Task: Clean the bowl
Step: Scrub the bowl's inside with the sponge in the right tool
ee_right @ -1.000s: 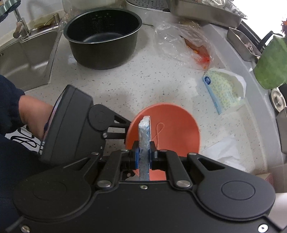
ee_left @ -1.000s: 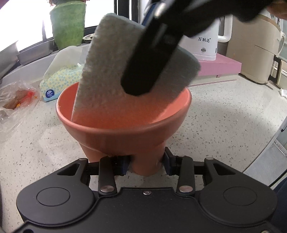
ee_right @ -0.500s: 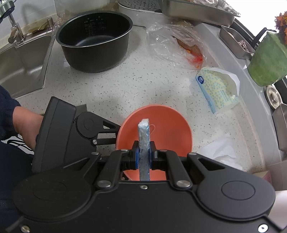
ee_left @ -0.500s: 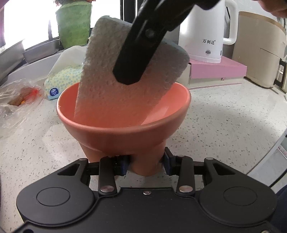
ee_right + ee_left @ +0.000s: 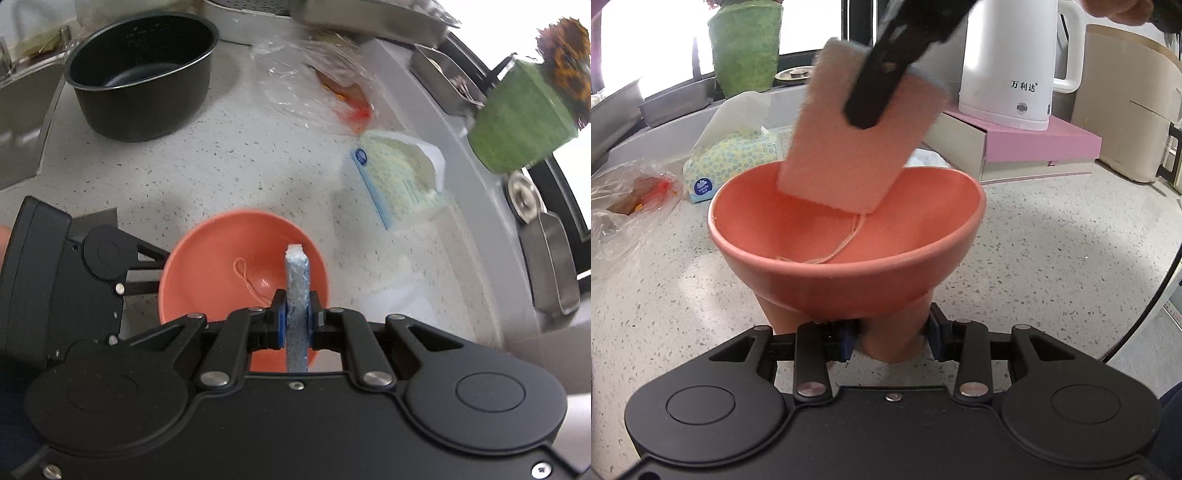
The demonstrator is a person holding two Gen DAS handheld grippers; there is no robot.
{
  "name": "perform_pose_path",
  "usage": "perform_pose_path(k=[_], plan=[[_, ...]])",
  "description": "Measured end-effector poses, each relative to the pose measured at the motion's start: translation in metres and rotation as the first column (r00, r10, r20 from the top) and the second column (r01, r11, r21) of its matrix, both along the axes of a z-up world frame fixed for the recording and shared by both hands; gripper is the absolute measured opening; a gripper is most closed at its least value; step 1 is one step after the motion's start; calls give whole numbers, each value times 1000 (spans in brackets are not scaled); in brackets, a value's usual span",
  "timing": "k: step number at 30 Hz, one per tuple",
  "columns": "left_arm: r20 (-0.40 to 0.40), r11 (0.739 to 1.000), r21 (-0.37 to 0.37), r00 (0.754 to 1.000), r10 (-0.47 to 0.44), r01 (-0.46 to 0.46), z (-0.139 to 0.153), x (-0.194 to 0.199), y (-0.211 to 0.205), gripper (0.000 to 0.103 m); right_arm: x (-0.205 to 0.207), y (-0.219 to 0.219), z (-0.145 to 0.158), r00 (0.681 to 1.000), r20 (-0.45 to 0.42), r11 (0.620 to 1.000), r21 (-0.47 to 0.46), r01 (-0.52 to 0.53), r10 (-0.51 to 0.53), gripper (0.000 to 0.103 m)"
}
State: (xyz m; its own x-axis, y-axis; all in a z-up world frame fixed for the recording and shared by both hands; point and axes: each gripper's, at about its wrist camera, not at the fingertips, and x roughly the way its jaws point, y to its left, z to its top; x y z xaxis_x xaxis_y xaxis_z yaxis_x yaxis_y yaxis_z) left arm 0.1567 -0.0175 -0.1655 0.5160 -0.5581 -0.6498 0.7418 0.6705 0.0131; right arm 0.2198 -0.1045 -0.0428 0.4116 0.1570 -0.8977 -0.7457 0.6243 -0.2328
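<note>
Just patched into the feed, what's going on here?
A person is cleaning an orange bowl on the counter. The left hand-held gripper clamps the bowl's foot. The right hand-held gripper pinches a sponge, lower edge inside the bowl. A loop of string lies in the bowl.

Worktop (image 5: pixel 1052 258): pale speckled stone, carrying everything listed here
Kettle (image 5: pixel 1008 62): white, printed with dark characters, stood upright on a pink box (image 5: pixel 1034 144)
Tissue pack (image 5: pixel 399 181): soft, patterned yellow-green, a blue label at one end, laid flat
Plastic bag (image 5: pixel 314 81): clear and crumpled, something orange-red seen inside
Cooking pot (image 5: pixel 140 74): black, round, set beside the sink (image 5: pixel 18 122)
Plant pot (image 5: pixel 521 118): green, placed at the window ledge
Metal trays (image 5: pixel 443 74): lined along the ledge
</note>
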Motion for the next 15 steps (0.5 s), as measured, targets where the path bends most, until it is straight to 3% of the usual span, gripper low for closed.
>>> perform_pose_path(k=[5, 15], plan=[[0, 1000, 2, 1000, -9, 9, 0, 1, 1, 38, -17, -9, -2, 999, -33, 999, -18, -31, 30, 11], [0, 1000, 1, 1000, -14, 14, 0, 2, 1, 38, -35, -1, 1, 993, -98, 995, 82, -50, 58, 11]])
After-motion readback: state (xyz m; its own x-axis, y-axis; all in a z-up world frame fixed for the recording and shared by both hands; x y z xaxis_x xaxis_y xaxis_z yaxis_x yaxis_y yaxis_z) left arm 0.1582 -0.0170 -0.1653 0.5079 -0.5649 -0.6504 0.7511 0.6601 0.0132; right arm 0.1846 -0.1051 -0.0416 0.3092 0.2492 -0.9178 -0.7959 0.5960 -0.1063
